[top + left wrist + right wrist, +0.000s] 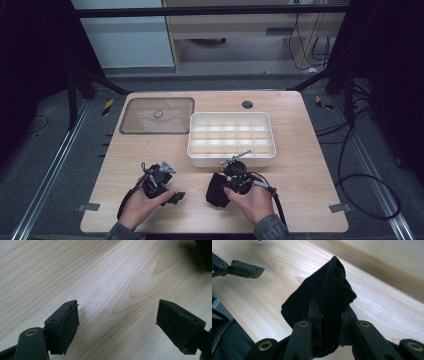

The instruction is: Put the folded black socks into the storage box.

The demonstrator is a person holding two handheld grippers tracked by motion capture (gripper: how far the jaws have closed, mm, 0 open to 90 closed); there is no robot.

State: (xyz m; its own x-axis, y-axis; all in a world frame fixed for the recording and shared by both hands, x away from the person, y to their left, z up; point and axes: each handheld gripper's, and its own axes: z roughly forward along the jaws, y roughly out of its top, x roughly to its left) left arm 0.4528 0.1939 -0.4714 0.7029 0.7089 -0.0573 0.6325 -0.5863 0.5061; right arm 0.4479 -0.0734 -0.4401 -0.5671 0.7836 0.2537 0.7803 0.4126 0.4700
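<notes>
A black folded cloth stands up between the jaws of my right gripper, whose pads press on its lower part. In the high view the cloth lies just left of the right hand, near the table's front edge, with the right gripper on it. My left gripper rests on the table to the left of the cloth, pointing right. Its jaws stand wide apart over bare wood, nothing between them. One of its fingers shows at the upper left of the right gripper view.
A white box divided into several compartments sits just behind the right gripper. A clear flat lid lies at the back left of the wooden table. A small dark round disc is near the back edge.
</notes>
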